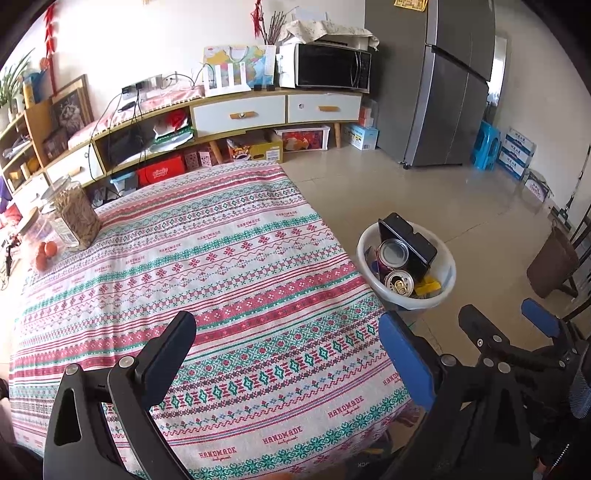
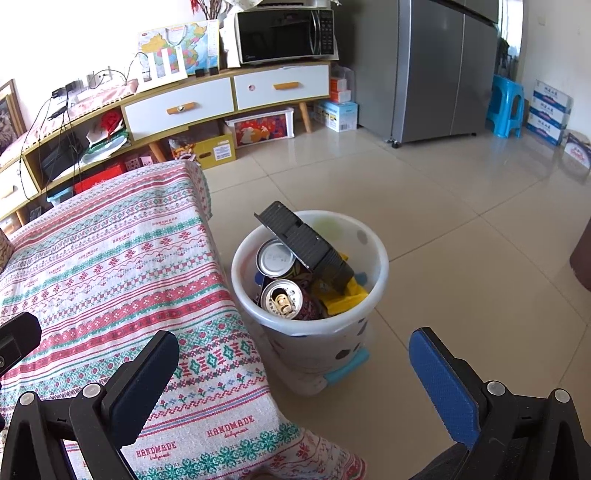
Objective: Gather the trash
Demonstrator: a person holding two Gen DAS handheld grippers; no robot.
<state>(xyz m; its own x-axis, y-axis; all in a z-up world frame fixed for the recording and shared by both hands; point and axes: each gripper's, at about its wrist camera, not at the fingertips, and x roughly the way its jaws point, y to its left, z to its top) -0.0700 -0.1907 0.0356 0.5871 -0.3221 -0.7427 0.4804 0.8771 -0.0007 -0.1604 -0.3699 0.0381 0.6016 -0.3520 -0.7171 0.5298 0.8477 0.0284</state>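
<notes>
A white trash bin (image 2: 310, 332) stands on the tiled floor beside the table's corner. It holds a tilted black plastic tray (image 2: 306, 240), two drink cans (image 2: 282, 299) and a yellow wrapper (image 2: 343, 299). My right gripper (image 2: 293, 373) hovers above and just short of the bin, open wide, with nothing between its fingers. In the left wrist view the bin (image 1: 406, 299) lies to the right, with the tray (image 1: 406, 240) and a can (image 1: 399, 282) showing. My left gripper (image 1: 288, 354) is open and empty over the patterned tablecloth (image 1: 221, 258). The right gripper (image 1: 508, 321) is beside it.
At the table's far left stand a glass jar (image 1: 74, 210) and some red fruit (image 1: 46, 253). A sideboard (image 2: 221, 103) with a microwave (image 2: 284, 33), a fridge (image 2: 424, 66), a blue stool (image 2: 506, 105) and stacked boxes (image 2: 548, 110) line the walls. A brown bin (image 1: 550, 258) stands at the right.
</notes>
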